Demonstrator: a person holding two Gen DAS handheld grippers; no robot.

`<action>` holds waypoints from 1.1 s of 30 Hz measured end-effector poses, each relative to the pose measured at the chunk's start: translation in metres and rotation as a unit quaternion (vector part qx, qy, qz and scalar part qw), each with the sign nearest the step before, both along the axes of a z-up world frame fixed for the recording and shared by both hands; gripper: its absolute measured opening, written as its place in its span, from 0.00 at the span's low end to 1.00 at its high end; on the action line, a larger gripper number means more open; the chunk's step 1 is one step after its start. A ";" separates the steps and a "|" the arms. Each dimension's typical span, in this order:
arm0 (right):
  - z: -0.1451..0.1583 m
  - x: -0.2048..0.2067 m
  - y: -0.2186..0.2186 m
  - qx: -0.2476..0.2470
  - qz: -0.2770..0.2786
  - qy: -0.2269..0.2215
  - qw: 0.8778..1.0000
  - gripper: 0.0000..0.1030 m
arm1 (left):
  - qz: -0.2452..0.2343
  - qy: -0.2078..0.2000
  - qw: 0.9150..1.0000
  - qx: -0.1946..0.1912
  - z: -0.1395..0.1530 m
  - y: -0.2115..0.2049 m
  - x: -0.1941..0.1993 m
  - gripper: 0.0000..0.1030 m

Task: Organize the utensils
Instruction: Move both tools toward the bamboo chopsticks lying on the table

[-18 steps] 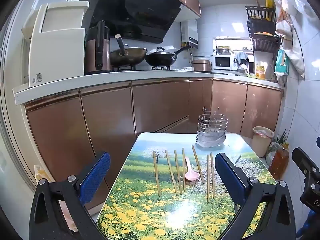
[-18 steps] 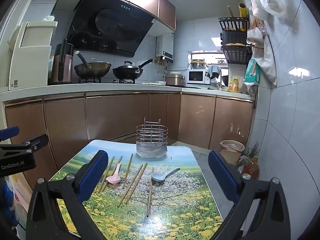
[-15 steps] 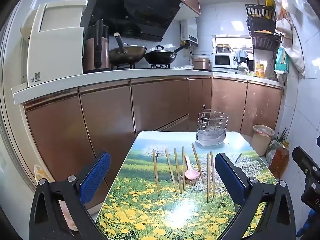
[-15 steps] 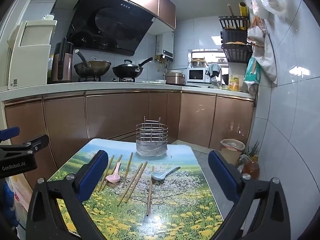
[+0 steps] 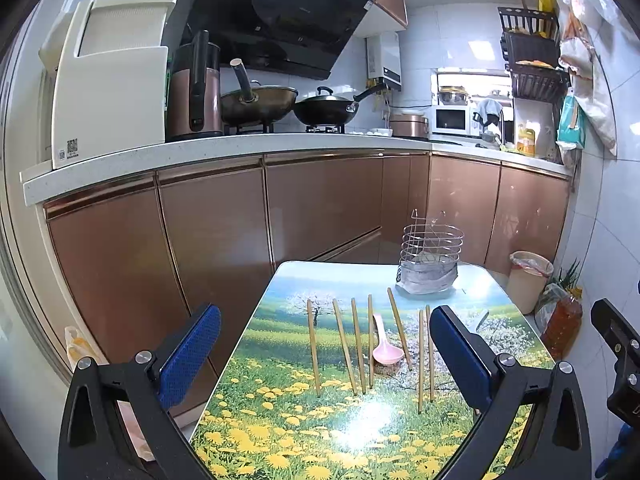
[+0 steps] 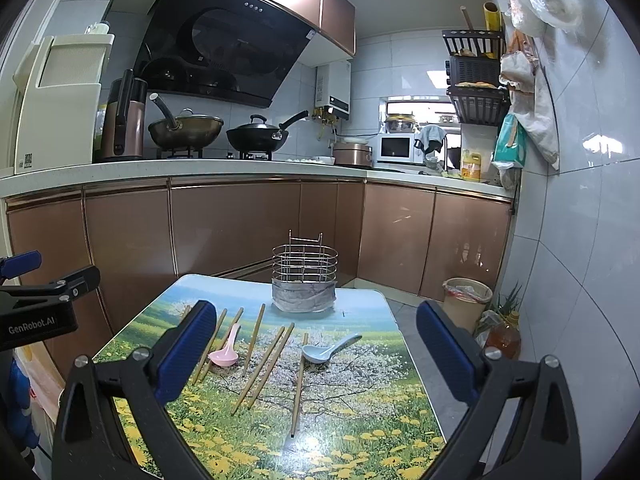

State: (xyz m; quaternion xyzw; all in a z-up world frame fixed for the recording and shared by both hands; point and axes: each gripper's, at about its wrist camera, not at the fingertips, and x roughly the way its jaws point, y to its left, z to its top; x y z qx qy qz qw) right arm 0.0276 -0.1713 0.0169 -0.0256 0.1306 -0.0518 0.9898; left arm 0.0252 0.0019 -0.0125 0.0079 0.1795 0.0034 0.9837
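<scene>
grippers first: the left gripper [image 5: 326, 356] hangs above the near end of the table [image 5: 280, 432] with its blue pads spread wide and nothing between them, and the right gripper [image 6: 316, 354] does the same on its side, jaws wide apart and empty. neither touches any utensil.

just past the fingers, wooden chopsticks [image 6: 260, 366] lie loose on the flower-print tabletop, roughly side by side but at slightly different angles, some in pairs and some single. a pink spoon [image 5: 386, 344] lies among them, bowl toward the near end, flanked by sticks. a blue spoon [image 6: 328, 350] lies to the right of the chopsticks, apart from the pink one; in the left view it is mostly hidden behind the right-hand pad.

farther back, near the far edge of the table, stands a wire utensil holder [image 6: 304, 280] with a grey wrap around its base, upright, well apart from the utensils.

beyond it run brown cabinets [image 5: 320, 208] under a white counter with two woks [image 6: 256, 136], and a bin [image 6: 466, 296] on the floor at the right.
</scene>
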 end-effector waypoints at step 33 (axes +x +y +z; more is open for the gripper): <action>-0.009 0.059 -0.014 0.003 0.001 0.016 1.000 0.98 | 0.011 0.014 1.000 0.019 -0.019 -0.005 0.061 1.00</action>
